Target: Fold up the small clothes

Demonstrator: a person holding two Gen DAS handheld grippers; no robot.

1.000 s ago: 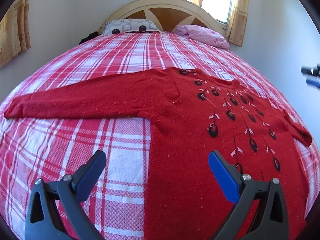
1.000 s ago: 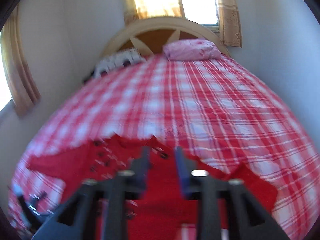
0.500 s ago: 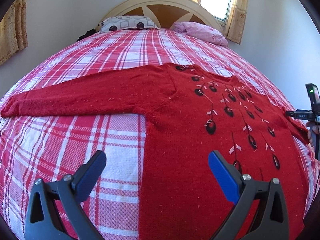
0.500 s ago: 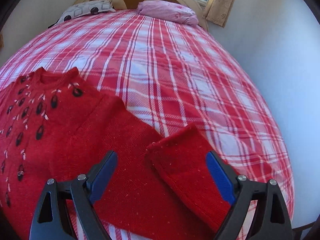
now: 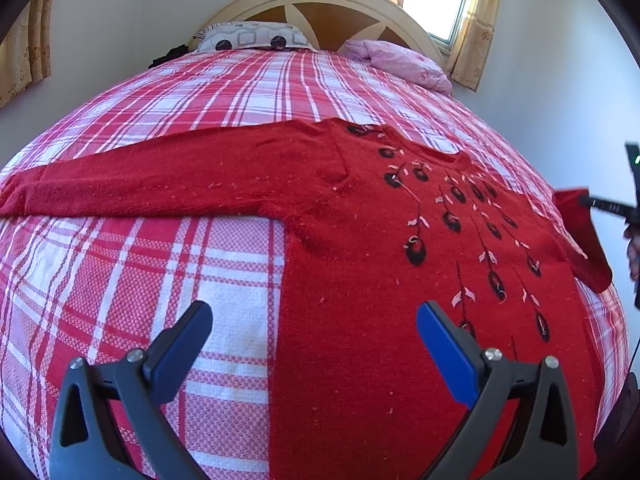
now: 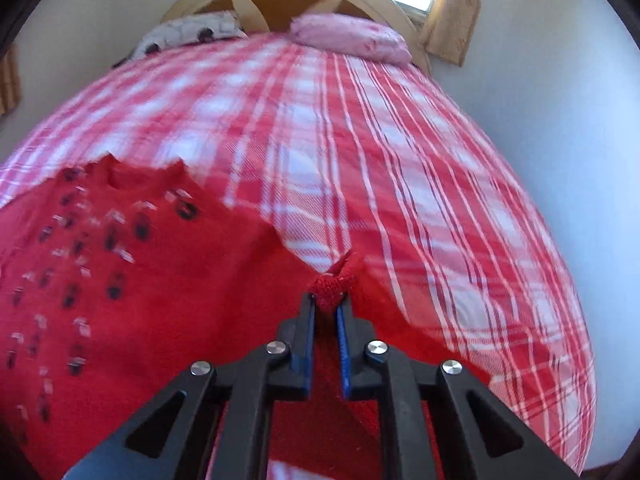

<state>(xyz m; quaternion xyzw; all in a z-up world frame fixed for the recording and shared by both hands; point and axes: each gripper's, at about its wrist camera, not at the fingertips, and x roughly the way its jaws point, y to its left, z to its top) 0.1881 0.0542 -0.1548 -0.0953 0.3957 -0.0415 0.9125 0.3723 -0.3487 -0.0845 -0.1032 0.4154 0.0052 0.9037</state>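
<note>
1. Red sweater lies flat, front up, on the bed, across the near half; one sleeve runs out straight toward 9 o'clock in the left wrist view, the other sleeve is doubled back at the 3 o'clock side
2. Right tool: jaws have just been closing and now stand nearly together, pinching a bunched edge of that doubled sleeve between the pads
3. Left tool: jaws wide apart, holding nothing, hovering over the sweater's side edge at 6 o'clock
4. Step judged in hand: carrying the gripped sleeve across the body. To do it well, lift only enough to clear the knit, draw toward 9 o'clock in one level pass, lay the cuff flat; the pinch is small and the knit could slip
5. Count: one sweater, two sleeves, two tools, two pillows at 12 o'clock, one headboard
</note>
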